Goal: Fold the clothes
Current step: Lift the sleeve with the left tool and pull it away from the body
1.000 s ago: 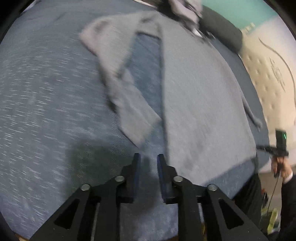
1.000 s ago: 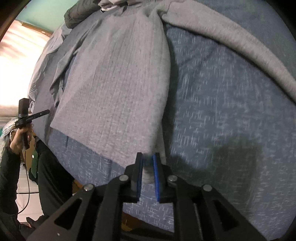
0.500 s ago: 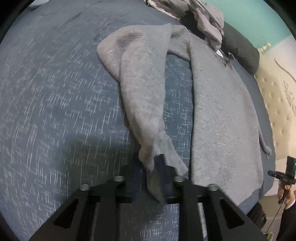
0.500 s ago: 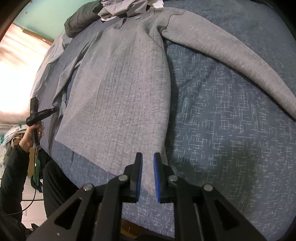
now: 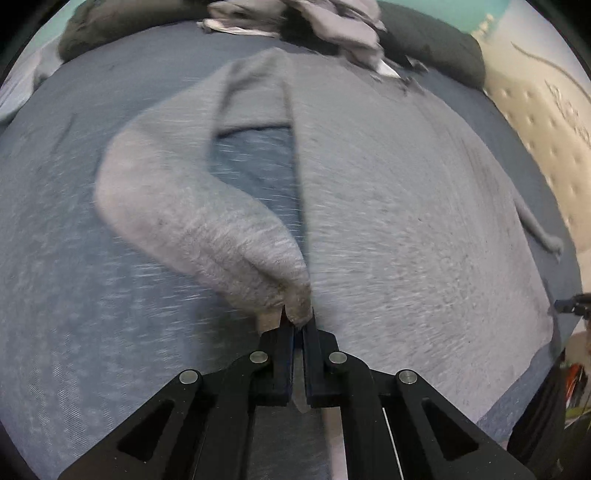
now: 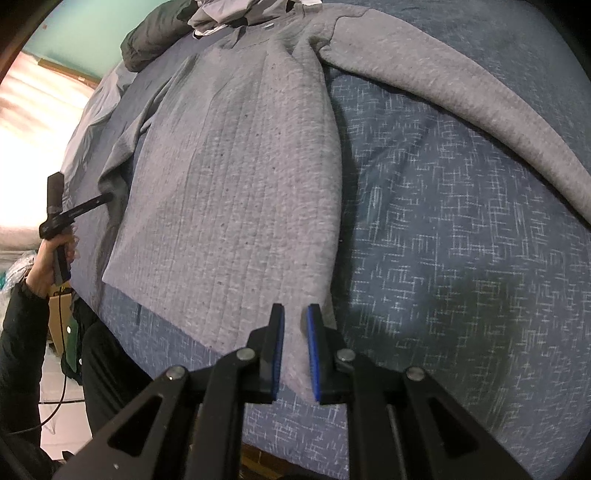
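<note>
Sleeve cuff (image 5: 291, 295) between left gripper (image 5: 298, 325) (clamped)

Left wrist view motion-blurred throughout, grey sweater (image 5: 406, 206) weave and blue bedspread (image 5: 55, 258) pattern smeared, sleeve cuff (image 5: 295, 306) partly hidden between the black fingers, sweater's far sleeve cut off at right edge of right wrist view, clothes pile (image 6: 229, 11) cropped at top.
</note>
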A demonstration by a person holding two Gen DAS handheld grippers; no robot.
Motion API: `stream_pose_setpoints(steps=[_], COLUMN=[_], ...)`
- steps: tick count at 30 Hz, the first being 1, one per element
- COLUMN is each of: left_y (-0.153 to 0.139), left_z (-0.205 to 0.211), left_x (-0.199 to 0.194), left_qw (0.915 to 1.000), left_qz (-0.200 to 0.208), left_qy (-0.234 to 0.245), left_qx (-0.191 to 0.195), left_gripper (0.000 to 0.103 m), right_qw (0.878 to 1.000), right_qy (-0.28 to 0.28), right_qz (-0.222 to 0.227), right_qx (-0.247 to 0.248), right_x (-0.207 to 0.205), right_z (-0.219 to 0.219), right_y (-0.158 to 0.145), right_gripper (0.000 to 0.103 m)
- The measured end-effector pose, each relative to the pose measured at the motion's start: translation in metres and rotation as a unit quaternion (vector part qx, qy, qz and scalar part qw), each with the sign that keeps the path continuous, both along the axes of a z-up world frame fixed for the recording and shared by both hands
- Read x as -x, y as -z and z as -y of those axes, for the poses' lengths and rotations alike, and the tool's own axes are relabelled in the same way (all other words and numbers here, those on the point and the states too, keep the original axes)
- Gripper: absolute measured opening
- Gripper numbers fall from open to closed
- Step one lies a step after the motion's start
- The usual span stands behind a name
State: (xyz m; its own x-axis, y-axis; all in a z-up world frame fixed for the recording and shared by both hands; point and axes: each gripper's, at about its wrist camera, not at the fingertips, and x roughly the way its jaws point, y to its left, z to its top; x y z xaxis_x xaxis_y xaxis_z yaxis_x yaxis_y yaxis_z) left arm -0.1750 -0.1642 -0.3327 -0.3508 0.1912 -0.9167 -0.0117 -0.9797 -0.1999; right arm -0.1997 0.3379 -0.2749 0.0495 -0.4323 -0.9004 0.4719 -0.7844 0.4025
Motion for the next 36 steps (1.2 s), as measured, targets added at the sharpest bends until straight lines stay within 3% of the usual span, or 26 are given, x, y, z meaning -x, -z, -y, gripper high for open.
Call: stream_pose_setpoints(steps=[4, 6, 8, 10, 11, 15, 19, 30, 32, 36], left_y=[0.008, 0.002, -0.003, -0.009, -0.013, -0.021, -0.007, 0.033, 0.035, 0.033], left_z=[-0.015, -0.006, 0.008, 0.024, 0.033, 0.053, 0.063, 0.044, 0.043, 0.046], left_x=[0.002, -0.002, -0.007, -0.015, -0.019, -0.031, -0.031, -0.011, -0.012, -0.013], left_qw=[0.9998, 0.9992, 0.9967, 0.9923, 0.9903, 0.9901, 0.9913, 0.9922, 0.9929, 0.9946], left_qz=[0.007, -0.001, -0.007, -0.016, -0.025, -0.047, -0.032, 0.006, 0.005, 0.006], left_qy=[0.007, -0.007, -0.026, -0.046, -0.057, -0.073, -0.088, -0.089, -0.086, -0.074], left_qx=[-0.015, -0.041, -0.076, -0.114, -0.124, -0.110, -0.092, -0.087, -0.081, -0.072], left_gripper=[0.012, 0.015, 0.024, 0.042, 0.042, 0.042, 0.042, 0.042, 0.036, 0.006], right_qw=[1.000, 1.000, 1.000, 1.000, 1.000, 1.000, 1.000, 1.000, 1.000, 1.000], right_qy=[0.004, 0.006, 0.006, 0.006, 0.007, 0.012, 0.010, 0.007, 0.007, 0.007], right_qz=[0.000, -0.001, 0.000, 0.001, 0.001, 0.004, 0.003, 0.000, 0.001, 0.003], right_qx=[0.004, 0.007, 0.010, 0.013, 0.014, 0.016, 0.014, 0.018, 0.017, 0.016], right_x=[0.000, 0.001, 0.001, 0.001, 0.001, 0.000, -0.001, -0.001, 0.000, 0.001], right_z=[-0.003, -0.004, -0.004, -0.004, -0.004, -0.003, 0.001, 0.007, 0.007, 0.008], right_y=[-0.002, -0.003, -0.003, -0.001, 0.000, 0.005, 0.006, 0.001, 0.003, 0.005], right_gripper=[0.011, 0.011, 0.011, 0.011, 0.011, 0.011, 0.011, 0.012, 0.011, 0.012])
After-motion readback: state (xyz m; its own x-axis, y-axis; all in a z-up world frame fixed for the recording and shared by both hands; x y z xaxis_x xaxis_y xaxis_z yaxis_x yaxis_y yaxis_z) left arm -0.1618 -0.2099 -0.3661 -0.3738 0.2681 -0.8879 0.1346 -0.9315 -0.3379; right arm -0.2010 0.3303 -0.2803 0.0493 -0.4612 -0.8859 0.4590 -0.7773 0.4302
